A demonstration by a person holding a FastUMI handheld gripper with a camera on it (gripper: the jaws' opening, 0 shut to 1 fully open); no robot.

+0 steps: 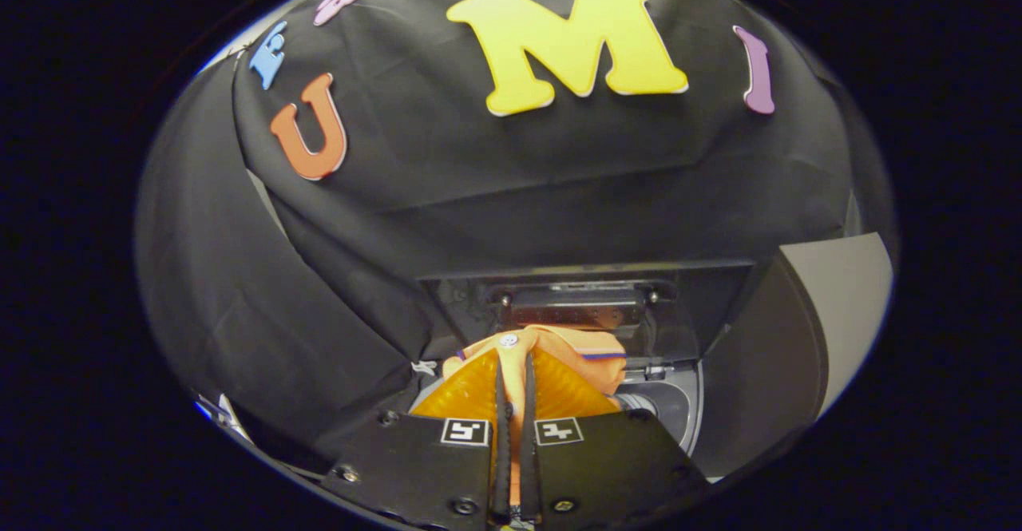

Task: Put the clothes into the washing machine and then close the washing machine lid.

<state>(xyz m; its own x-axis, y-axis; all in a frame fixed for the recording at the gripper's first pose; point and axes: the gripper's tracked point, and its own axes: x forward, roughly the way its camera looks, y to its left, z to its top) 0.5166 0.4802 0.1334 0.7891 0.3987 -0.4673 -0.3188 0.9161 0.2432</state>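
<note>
While the gripper points ahead, its two fingers stand very close together, with only a thin gap between them. A fold of the soft orange cloth shirt sits in that gap, and both fingers press on it, so the jaws are almost closed and have hold of the shirt. The shirt bunches up around the fingers and puffs out on both sides of them. It has a thin dark stripe along one edge and a small white button near the tips of the fingers.

Just beyond the shirt is the dark grey washing machine. Its flat dark lid stands up and open at the back edge of the machine, with a shiny metal hinge part under it. A bit of the round grey tub shows below the shirt, on the right side of the fingers. The shirt seems to hang above the tub's opening, but it is hard to tell if it touches the machine, as the view is dark there.

Black cloth hangs behind and beside the machine.
</note>
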